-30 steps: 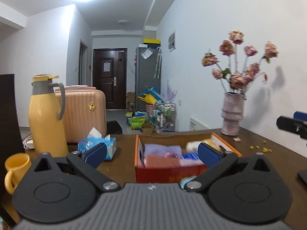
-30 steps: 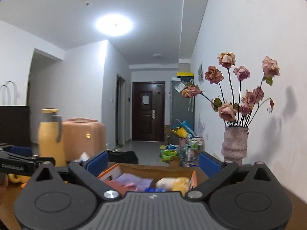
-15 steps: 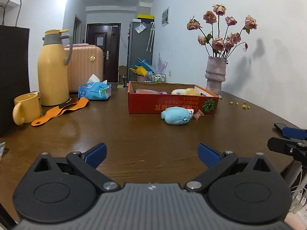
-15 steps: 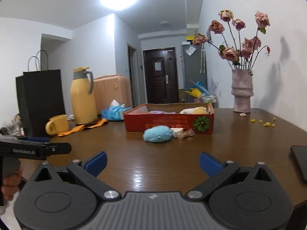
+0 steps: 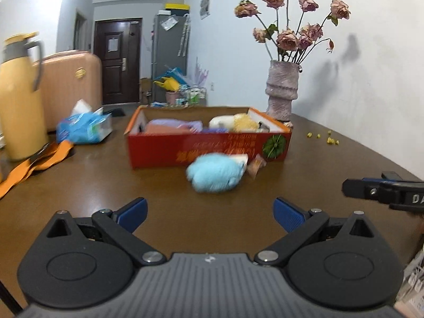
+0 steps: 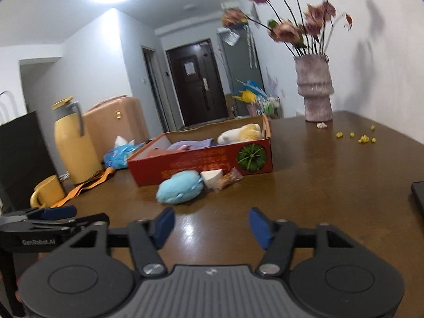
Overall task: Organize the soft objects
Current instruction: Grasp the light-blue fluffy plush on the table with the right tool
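Note:
A light blue plush toy (image 5: 216, 171) lies on the brown table just in front of a red cardboard box (image 5: 206, 149); it also shows in the right wrist view (image 6: 180, 190), as does the box (image 6: 201, 161). The box holds folded cloths (image 5: 172, 126) and a white-and-yellow plush (image 5: 234, 122). A white wedge (image 6: 210, 179) and a small wrapped snack (image 6: 229, 177) lie beside the blue plush. My left gripper (image 5: 210, 213) is open and empty, short of the plush. My right gripper (image 6: 210, 228) is open and empty, also short of it.
A yellow thermos (image 5: 20, 100), a tissue pack (image 5: 84, 127) and an orange strap (image 5: 34, 164) are at the left. A yellow mug (image 6: 47, 192) and a black bag (image 6: 23, 156) stand farther left. A vase of dried roses (image 5: 282, 90) stands at the back right. A dark phone (image 6: 418, 196) lies at the right edge.
Both grippers pulled back from over the box, then moved forward toward the blue plush. The right gripper's jaws have narrowed somewhat and its view has tilted.

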Action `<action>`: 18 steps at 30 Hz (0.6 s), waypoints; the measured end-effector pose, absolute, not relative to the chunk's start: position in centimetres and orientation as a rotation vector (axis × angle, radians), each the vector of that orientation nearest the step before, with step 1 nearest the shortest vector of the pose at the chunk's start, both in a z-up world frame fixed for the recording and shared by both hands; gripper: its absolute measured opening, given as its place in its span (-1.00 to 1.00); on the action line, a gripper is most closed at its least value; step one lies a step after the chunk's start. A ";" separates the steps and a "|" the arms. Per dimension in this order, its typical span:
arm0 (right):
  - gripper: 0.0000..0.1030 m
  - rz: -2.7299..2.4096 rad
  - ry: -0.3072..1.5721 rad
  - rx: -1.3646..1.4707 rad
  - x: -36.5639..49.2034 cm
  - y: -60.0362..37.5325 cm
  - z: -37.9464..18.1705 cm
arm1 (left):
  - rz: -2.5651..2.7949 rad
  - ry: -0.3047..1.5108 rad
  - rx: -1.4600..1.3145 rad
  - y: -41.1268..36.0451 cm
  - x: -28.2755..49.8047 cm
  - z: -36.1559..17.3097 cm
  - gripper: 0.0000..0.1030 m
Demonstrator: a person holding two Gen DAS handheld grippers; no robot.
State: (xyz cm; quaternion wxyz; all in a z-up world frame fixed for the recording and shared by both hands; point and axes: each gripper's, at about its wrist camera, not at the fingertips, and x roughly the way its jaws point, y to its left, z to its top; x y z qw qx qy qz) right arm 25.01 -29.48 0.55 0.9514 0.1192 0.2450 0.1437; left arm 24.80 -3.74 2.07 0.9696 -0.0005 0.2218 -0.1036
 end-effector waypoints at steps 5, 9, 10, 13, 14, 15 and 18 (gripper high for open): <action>-0.07 0.339 0.535 0.258 31.5 -29.2 0.9 | -0.219 0.442 0.041 -5.3 31.5 1.8 0.84; -0.09 0.428 0.578 0.272 36.5 -27.5 0.1 | -0.272 0.583 -0.123 -2.8 36.4 0.5 0.56; -0.11 0.447 0.593 0.279 38.0 -26.8 -0.3 | -0.281 0.619 -0.178 -1.9 37.4 0.0 0.56; -0.16 0.502 0.634 0.293 41.4 -24.8 -1.5 | -0.335 0.703 -0.363 0.8 39.9 -1.7 0.39; -0.17 0.508 0.657 0.305 42.6 -24.1 -2.0 | -0.350 0.727 -0.415 1.4 40.5 -2.2 0.21; -0.19 0.514 0.669 0.310 43.3 -23.5 -2.4 | -0.357 0.751 -0.461 2.0 41.0 -2.8 0.02; -0.25 0.506 0.678 0.296 45.1 -22.1 -3.5 | -0.390 0.764 -0.496 2.4 41.3 -3.6 -0.09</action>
